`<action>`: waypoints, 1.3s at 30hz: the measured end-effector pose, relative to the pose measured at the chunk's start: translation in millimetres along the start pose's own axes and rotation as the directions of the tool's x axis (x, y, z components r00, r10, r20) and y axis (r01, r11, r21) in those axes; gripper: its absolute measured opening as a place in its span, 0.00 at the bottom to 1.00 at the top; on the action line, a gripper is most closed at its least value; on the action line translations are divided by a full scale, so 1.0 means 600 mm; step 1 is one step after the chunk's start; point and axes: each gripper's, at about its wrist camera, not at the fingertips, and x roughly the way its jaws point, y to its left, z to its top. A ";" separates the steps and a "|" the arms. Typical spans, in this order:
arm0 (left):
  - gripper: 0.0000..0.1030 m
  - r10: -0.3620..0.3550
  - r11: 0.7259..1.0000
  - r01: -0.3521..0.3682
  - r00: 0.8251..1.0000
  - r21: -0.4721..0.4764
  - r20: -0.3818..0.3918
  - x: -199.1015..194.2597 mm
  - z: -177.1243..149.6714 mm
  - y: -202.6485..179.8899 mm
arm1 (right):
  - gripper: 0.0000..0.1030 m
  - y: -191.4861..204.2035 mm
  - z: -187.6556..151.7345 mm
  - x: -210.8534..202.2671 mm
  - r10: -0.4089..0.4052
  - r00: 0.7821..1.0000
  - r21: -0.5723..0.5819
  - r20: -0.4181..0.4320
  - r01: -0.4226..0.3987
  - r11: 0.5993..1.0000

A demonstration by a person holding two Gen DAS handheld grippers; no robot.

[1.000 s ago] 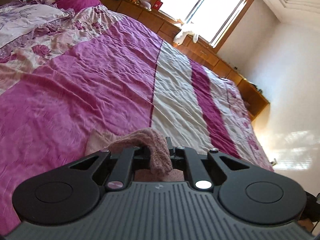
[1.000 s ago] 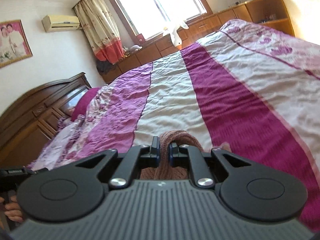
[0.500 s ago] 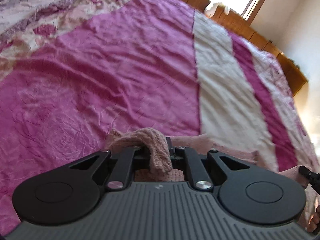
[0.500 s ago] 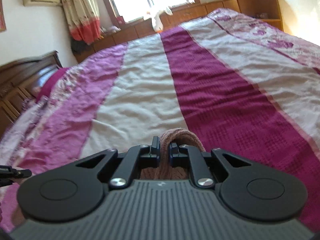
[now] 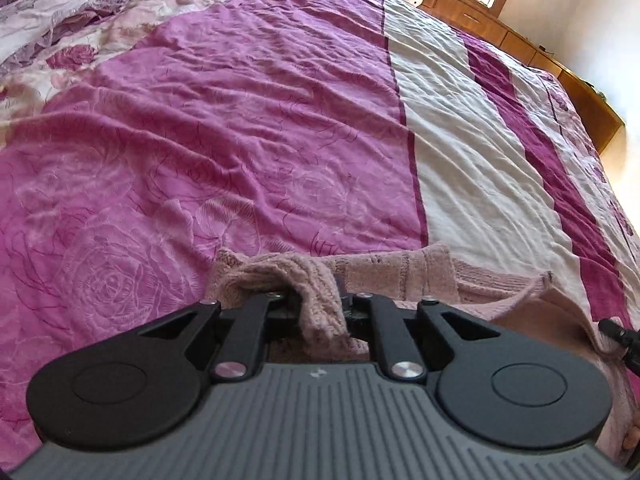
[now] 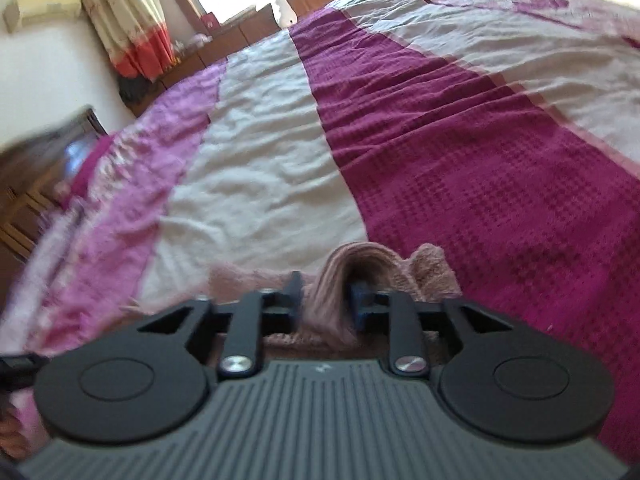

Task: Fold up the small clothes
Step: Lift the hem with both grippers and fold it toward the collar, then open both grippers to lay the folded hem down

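A pink knit garment (image 5: pixel 400 272) lies low on the striped pink, white and maroon bedspread (image 5: pixel 240 140), its body spread toward the right. My left gripper (image 5: pixel 318 304) is shut on a bunched fold at the garment's left end. In the right wrist view the garment (image 6: pixel 432 272) fills the gap of my right gripper (image 6: pixel 326 304), which is shut on a thick fold above the bedspread (image 6: pixel 260 180). The rest of the garment is hidden under both gripper bodies. A black tip of the other gripper shows at each view's edge.
Wooden cabinets (image 5: pixel 500 36) run under the window along the far side of the bed, with a white soft toy (image 6: pixel 284 4) on them. A curtain (image 6: pixel 132 32) hangs at the left. A rumpled floral quilt (image 5: pixel 60 12) and a wooden headboard (image 6: pixel 40 160) lie at the bed's head.
Both grippers tipped down and came lower toward the bedspread, carrying the garment. More of the garment now lies spread on the bed. The right gripper's fingers stand a little wider apart.
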 end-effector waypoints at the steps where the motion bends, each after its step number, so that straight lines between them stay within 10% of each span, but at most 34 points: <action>1: 0.16 -0.005 1.000 0.005 1.000 0.003 0.004 -0.008 0.001 -0.002 | 0.53 -0.001 0.001 -0.007 0.017 1.000 0.022 0.013 -0.017 1.000; 4: 0.22 -0.023 1.000 0.022 1.000 0.022 0.019 -0.040 0.000 -0.010 | 0.75 0.005 0.005 -0.036 0.056 0.996 0.070 0.075 -0.061 0.996; 23: 0.30 -0.056 0.993 0.053 0.998 0.107 0.030 -0.204 -0.046 -0.030 | 0.75 0.069 -0.006 -0.125 0.205 0.978 0.057 0.047 -0.208 0.976; 39: 0.37 -0.049 0.983 0.060 0.996 0.176 -0.070 -0.071 -0.066 -0.061 | 0.75 0.024 -0.023 -0.157 0.135 0.991 0.067 0.012 -0.135 0.989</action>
